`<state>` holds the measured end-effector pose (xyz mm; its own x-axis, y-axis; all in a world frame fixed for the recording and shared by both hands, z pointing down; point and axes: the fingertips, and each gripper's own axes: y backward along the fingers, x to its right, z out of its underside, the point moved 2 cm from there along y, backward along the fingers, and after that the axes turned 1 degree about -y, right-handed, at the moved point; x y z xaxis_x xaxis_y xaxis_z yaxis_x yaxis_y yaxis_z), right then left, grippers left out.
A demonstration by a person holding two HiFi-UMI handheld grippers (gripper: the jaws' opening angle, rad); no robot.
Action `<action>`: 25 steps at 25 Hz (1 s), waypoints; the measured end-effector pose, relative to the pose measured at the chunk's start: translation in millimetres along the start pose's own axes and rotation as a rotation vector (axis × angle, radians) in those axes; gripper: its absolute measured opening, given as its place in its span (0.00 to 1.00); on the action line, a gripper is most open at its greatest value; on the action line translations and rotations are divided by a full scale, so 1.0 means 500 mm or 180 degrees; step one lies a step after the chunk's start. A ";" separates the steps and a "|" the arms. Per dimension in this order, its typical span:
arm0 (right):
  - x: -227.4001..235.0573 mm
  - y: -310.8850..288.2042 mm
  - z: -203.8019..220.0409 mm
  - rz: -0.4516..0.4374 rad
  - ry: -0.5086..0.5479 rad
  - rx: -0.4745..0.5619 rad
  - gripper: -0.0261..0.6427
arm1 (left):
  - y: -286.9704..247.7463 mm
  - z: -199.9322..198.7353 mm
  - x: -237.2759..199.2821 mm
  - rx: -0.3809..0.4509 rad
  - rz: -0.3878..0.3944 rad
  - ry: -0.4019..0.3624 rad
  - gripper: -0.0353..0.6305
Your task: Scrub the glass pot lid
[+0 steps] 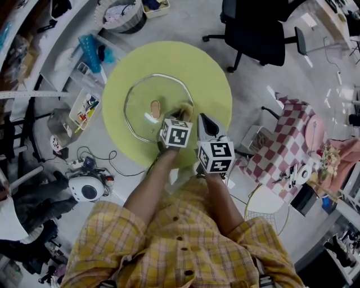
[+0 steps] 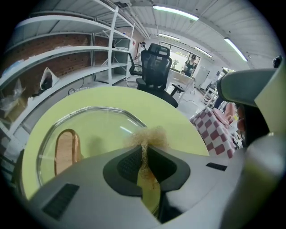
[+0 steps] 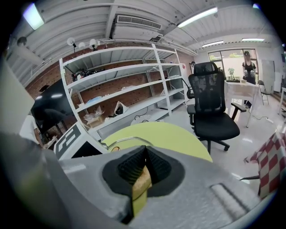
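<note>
On the round yellow-green table [image 1: 208, 73] lies the glass pot lid [image 1: 140, 95], its wooden handle [image 1: 155, 109] on top. My left gripper [image 1: 181, 114] is shut on a tan fibrous scrubber [image 1: 184, 108] at the lid's near right rim. The left gripper view has the scrubber [image 2: 149, 135] sticking out past that gripper [image 2: 144, 150], with the lid [image 2: 96, 125] and handle [image 2: 66, 150] just beyond. My right gripper [image 1: 203, 121] hovers to the right, over the table's near edge; its jaws [image 3: 144, 151] are closed and nothing shows at their tips. The lid's rim [image 3: 129, 141] peeks above them.
A black office chair [image 1: 256, 34] stands beyond the table at the right. A red-checked seat [image 1: 289, 140] and a white wire stool [image 1: 264, 205] are at the right. White shelving [image 1: 62, 62] with clutter runs along the left, a basket [image 1: 121, 14] at the back.
</note>
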<state>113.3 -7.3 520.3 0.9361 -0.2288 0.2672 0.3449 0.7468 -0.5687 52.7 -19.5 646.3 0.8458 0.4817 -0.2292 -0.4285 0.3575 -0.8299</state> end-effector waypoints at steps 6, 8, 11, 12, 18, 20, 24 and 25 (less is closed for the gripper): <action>-0.019 0.002 0.002 -0.0066 0.0041 -0.0018 0.03 | 0.011 -0.001 -0.011 0.0041 -0.0051 0.0045 0.12; -0.024 0.000 0.004 -0.0079 0.0058 -0.0029 0.03 | 0.014 -0.001 -0.018 0.0060 -0.0077 0.0065 0.12; -0.029 0.000 0.006 -0.0088 0.0064 -0.0040 0.03 | 0.019 -0.002 -0.027 0.0075 -0.0131 0.0066 0.12; -0.031 -0.001 0.005 -0.0094 0.0067 -0.0040 0.04 | 0.021 -0.002 -0.032 0.0085 -0.0154 0.0068 0.12; -0.042 -0.002 0.008 -0.0125 0.0089 -0.0028 0.03 | 0.034 0.004 -0.052 0.0141 -0.0293 0.0052 0.12; -0.048 0.000 0.008 -0.0128 0.0110 -0.0028 0.04 | 0.040 0.009 -0.056 0.0163 -0.0367 0.0050 0.12; -0.057 0.002 0.013 -0.0134 0.0142 -0.0045 0.03 | 0.052 0.023 -0.067 0.0234 -0.0585 0.0118 0.12; -0.058 0.002 0.013 -0.0132 0.0145 -0.0047 0.04 | 0.054 0.025 -0.070 0.0255 -0.0633 0.0140 0.12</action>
<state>85.7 4.2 517.3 0.9230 -0.2879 0.2554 0.3842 0.7268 -0.5694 7.7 -16.6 638.5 0.9285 0.3607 -0.0885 -0.2743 0.5051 -0.8183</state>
